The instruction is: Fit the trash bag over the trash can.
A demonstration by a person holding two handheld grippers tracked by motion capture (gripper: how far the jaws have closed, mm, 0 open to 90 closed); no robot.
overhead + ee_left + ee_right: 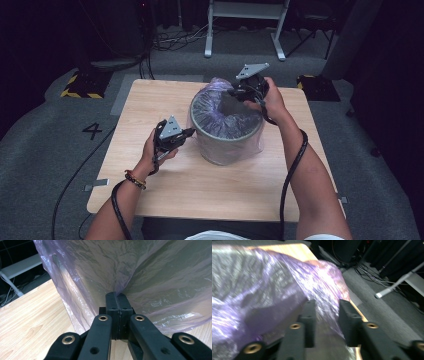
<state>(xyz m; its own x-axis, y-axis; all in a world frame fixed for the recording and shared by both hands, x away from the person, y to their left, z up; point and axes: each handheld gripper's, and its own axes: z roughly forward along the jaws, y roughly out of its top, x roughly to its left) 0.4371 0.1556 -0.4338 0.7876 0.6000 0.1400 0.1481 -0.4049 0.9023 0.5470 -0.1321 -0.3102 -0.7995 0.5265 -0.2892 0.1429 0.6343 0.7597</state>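
A round grey bin [226, 142] stands mid-table, lined with a thin purple plastic bag [218, 83] that drapes over its rim and down its sides. My left gripper [191, 132] is at the bin's left side. In the left gripper view its jaws [116, 296] are pressed together on a pinch of the bag's film [150, 277]. My right gripper [234, 93] is over the far right rim. In the blurred right gripper view its jaws [327, 306] stand apart, with crumpled bag film [274, 282] running between them.
The wooden table [150, 100] has bare room all around the bin. Grey carpet surrounds it. A white frame's legs [210, 47] and loose cables lie on the floor beyond the far edge. My grippers' black cables trail back along both forearms.
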